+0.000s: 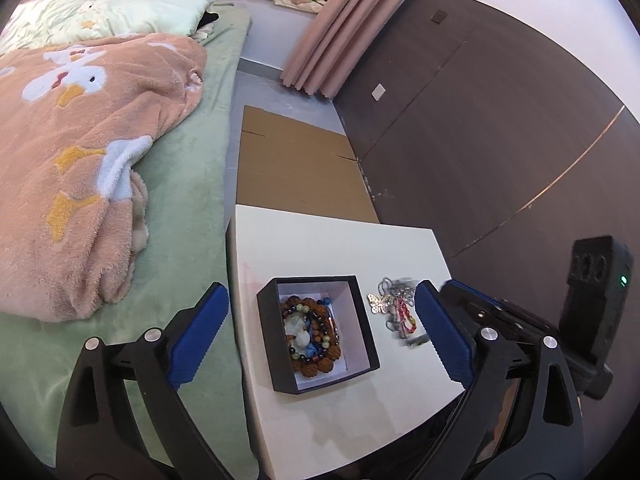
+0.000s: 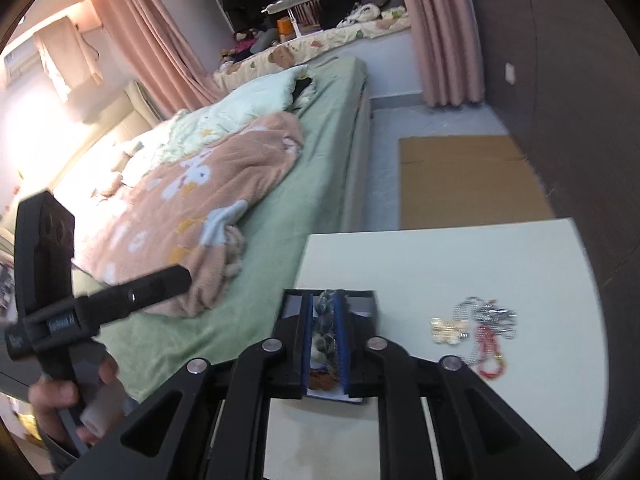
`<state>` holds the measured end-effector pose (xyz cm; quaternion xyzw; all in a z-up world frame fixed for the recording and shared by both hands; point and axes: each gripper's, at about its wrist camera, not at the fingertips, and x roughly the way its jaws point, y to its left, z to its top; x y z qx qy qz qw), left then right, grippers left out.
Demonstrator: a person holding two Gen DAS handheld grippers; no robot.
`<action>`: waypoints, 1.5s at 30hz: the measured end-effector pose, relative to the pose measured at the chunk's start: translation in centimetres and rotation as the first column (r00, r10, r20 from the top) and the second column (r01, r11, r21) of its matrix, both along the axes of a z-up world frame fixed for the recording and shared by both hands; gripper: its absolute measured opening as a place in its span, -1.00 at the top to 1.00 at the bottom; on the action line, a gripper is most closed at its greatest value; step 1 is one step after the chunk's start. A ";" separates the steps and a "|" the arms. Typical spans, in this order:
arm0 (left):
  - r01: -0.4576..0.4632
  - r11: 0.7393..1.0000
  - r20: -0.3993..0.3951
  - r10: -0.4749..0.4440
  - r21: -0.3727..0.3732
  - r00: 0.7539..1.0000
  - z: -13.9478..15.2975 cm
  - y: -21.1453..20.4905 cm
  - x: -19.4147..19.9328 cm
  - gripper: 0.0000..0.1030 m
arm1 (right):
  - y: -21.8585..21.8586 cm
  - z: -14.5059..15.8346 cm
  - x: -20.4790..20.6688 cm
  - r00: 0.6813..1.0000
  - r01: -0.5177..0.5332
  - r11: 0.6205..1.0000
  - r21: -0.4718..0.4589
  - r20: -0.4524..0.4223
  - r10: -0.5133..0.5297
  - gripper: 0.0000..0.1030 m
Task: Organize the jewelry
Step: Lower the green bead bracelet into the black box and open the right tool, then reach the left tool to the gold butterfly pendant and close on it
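Jewelry sorting stands partway done: the black box [image 1: 318, 332] on the white table [image 1: 344, 248] already holds beaded bracelets [image 1: 310, 330], while a loose pile [image 1: 394, 312] of silver chain, a butterfly pendant [image 1: 378, 303] and red beads lies on the table just beside the box, on its right.

Left gripper [image 1: 320, 336]: I read the jaws as spread wide, one blue pad on each side of the box, nothing held.

Right gripper [image 2: 325, 340]: the jaws stand narrowly apart above the box. Through the gap I see bracelets, but I cannot tell whether the pads pinch any of them.

Recommended procedure, in my judgement:
1. Clear the right gripper from the box before moving sideways.
2. Bring it over the loose pile and open it enough to straddle the chain.
3. Descend until the pads touch the tabletop, then close on the thickest bunch.
4. Lift slowly; trailing strands may snag the box rim.
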<state>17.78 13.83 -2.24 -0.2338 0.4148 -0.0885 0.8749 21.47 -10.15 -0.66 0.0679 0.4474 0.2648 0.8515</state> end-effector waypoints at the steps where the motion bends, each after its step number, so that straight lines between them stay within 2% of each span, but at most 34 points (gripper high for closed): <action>1: 0.000 1.000 -0.002 0.000 0.000 1.000 -0.1 -0.1 0.1 -0.81 | -0.2 -0.2 0.3 1.000 0.005 1.000 0.002 -0.003 -0.005 0.29; 2: 0.001 1.000 -0.004 -0.001 0.002 1.000 -0.2 -0.3 0.3 -0.81 | -0.6 -0.1 0.3 1.000 0.014 1.000 0.001 0.008 -0.014 0.08; 3: 0.003 1.000 -0.006 -0.003 0.003 1.000 -0.3 -0.4 0.4 -0.81 | -1.0 0.0 0.3 0.999 0.027 1.000 -0.003 0.024 -0.027 0.01; 12: 0.069 0.997 -0.019 -0.069 0.021 0.997 -0.8 -4.4 2.2 -0.81 | -7.4 -0.1 0.8 0.993 0.116 0.993 0.028 -0.007 -0.115 -0.05; 16: 0.114 0.993 -0.022 -0.113 0.041 0.993 -1.0 -7.1 3.2 -0.81 | -10.6 -0.3 0.9 0.986 0.164 0.986 0.031 -0.005 -0.164 -0.20; 21: 0.160 0.986 -0.046 -0.158 0.049 0.986 -2.0 -10.6 4.8 -0.81 | -14.0 -1.7 1.5 0.974 0.223 0.974 0.028 -0.043 -0.222 -0.22; 25: 0.198 0.977 -0.071 -0.192 0.085 0.979 -3.0 -13.7 6.0 -0.81 | -16.8 -3.5 2.2 0.954 0.287 0.957 0.032 -0.102 -0.283 -0.37; 28: 0.222 0.970 -0.098 -0.213 0.101 0.972 -3.8 -15.8 6.8 -0.81 | -18.2 -4.4 2.6 0.944 0.312 0.949 0.039 -0.125 -0.305 -0.44; 33: 0.231 0.966 -0.132 -0.215 0.113 0.968 -5.1 -18.1 7.6 -0.80 | -20.4 -4.9 3.1 0.936 0.332 0.941 0.069 -0.146 -0.320 -0.46; 39: 0.190 0.973 -0.209 -0.160 0.133 0.965 -7.0 -19.7 8.9 -0.56 | -21.7 -5.4 3.6 0.930 0.350 0.933 0.087 -0.152 -0.335 -0.49; 43: 0.170 0.973 -0.264 -0.124 0.157 0.957 -8.4 -20.6 9.6 -0.35 | -22.3 -7.0 4.6 0.918 0.366 0.928 0.069 -0.186 -0.349 -0.48; 45: 0.164 0.972 -0.289 -0.110 0.171 0.951 -9.1 -21.0 9.9 -0.33 | -22.6 -8.2 5.3 0.907 0.378 0.924 0.057 -0.223 -0.358 -0.40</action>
